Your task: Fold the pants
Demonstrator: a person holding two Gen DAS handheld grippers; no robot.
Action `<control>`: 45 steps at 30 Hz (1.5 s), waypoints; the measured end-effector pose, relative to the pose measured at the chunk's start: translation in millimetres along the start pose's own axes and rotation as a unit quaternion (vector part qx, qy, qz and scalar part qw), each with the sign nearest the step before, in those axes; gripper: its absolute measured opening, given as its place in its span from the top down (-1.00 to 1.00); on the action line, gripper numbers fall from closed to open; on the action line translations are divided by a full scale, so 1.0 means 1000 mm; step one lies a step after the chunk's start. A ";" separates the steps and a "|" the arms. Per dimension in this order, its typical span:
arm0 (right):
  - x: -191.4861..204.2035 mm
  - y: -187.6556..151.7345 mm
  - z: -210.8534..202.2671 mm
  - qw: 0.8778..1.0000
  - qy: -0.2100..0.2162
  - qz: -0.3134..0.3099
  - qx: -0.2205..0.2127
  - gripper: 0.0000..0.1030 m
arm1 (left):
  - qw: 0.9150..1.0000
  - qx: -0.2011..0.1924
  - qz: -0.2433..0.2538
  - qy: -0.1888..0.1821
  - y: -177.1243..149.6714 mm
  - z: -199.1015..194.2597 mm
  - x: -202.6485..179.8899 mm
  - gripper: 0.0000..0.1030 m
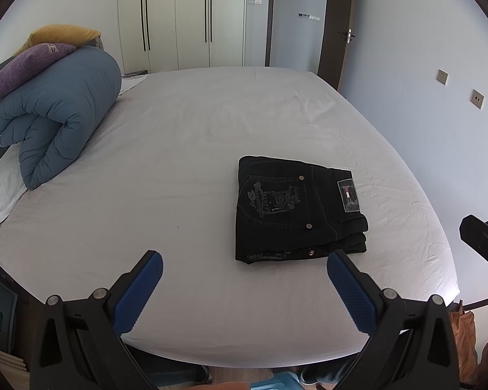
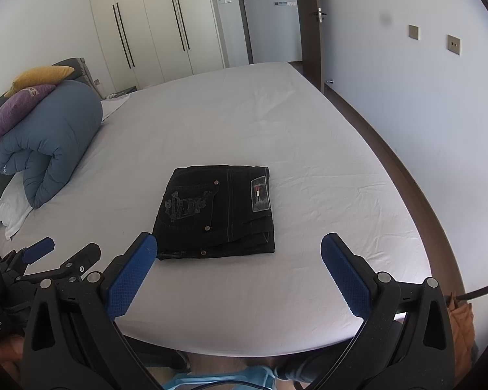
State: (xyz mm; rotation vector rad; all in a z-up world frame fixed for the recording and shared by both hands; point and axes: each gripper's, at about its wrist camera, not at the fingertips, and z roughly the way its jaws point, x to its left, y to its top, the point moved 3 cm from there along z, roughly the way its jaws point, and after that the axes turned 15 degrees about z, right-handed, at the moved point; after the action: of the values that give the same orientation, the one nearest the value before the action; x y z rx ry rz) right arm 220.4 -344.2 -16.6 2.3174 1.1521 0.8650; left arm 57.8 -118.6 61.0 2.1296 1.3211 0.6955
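Black pants [image 1: 297,211] [image 2: 216,213] lie folded into a compact rectangle on the white bed sheet [image 1: 179,169] [image 2: 309,178], back pocket embroidery and waist label facing up. My left gripper [image 1: 244,276] is open above the bed's near edge, short of the pants and a little to their left, holding nothing. My right gripper [image 2: 239,260] is open too, hovering just in front of the folded pants with nothing between its blue pads. The left gripper [image 2: 61,253] also shows at the left of the right wrist view, and part of the right gripper [image 1: 484,240] shows at the right of the left wrist view.
A rolled blue duvet [image 1: 55,113] [image 2: 48,143] with purple and yellow pillows lies at the bed's left. White wardrobes [image 1: 179,16] and a doorway stand behind the bed. A wall [image 2: 423,97] runs close along the right side. An orange bag [image 2: 462,328] sits by the bed's near right corner.
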 end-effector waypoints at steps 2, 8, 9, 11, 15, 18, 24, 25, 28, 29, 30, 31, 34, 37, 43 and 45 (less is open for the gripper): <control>0.000 -0.001 0.001 1.000 0.000 0.001 0.001 -1.00 | 1.000 0.000 0.000 0.000 -0.001 0.001 0.000 -1.00; 0.000 -0.002 0.003 1.000 0.000 0.002 0.002 -1.00 | 1.000 0.001 0.001 0.001 -0.002 0.001 0.000 -1.00; 0.000 -0.002 0.002 1.000 -0.001 0.001 0.002 -1.00 | 1.000 0.001 0.001 0.000 -0.002 0.001 0.000 -1.00; -0.001 -0.003 0.004 1.000 -0.001 0.001 0.003 -1.00 | 1.000 0.002 0.001 0.000 -0.003 0.000 0.000 -1.00; -0.001 -0.005 0.007 1.000 0.000 0.002 0.005 -1.00 | 1.000 0.001 0.001 0.000 -0.002 0.000 0.000 -1.00; -0.001 -0.007 0.009 1.000 0.000 0.002 0.007 -1.00 | 1.000 0.002 0.002 0.002 -0.003 0.001 0.000 -1.00; -0.001 -0.010 0.013 1.000 0.000 0.003 0.011 -1.00 | 1.000 0.005 0.004 -0.003 -0.010 0.003 0.001 -1.00; -0.001 -0.011 0.013 1.000 0.001 0.003 0.012 -1.00 | 1.000 0.007 0.004 -0.005 -0.011 0.004 0.001 -1.00; -0.001 -0.012 0.015 1.000 0.000 0.001 0.013 -1.00 | 1.000 0.012 0.004 -0.007 -0.014 0.004 0.002 -1.00; -0.002 -0.012 0.015 1.000 0.001 0.001 0.014 -1.00 | 1.000 0.013 0.004 -0.008 -0.015 0.004 0.002 -1.00; -0.001 -0.012 0.016 1.000 0.001 0.001 0.014 -1.00 | 1.000 0.014 0.005 -0.008 -0.016 0.004 0.002 -1.00; -0.001 -0.012 0.016 1.000 0.001 0.001 0.014 -1.00 | 1.000 0.015 0.006 -0.008 -0.015 0.005 0.003 -1.00; -0.001 -0.014 0.017 1.000 0.001 0.000 0.016 -1.00 | 1.000 0.018 0.007 -0.012 -0.016 0.005 0.004 -1.00; -0.001 -0.015 0.019 1.000 0.001 0.001 0.018 -1.00 | 1.000 0.019 0.008 -0.013 -0.015 0.005 0.004 -1.00; -0.002 -0.015 0.022 1.000 0.003 0.001 0.024 -1.00 | 1.000 0.024 0.005 -0.016 -0.015 0.006 0.007 -1.00; -0.002 -0.016 0.023 1.000 0.003 0.001 0.025 -1.00 | 1.000 0.025 0.007 -0.015 -0.014 0.006 0.007 -1.00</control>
State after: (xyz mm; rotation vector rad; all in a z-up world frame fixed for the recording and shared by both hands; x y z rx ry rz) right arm 226.7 -338.5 -43.3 2.3587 1.1862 0.8541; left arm 55.9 -107.6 48.0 2.1813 1.3224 0.6409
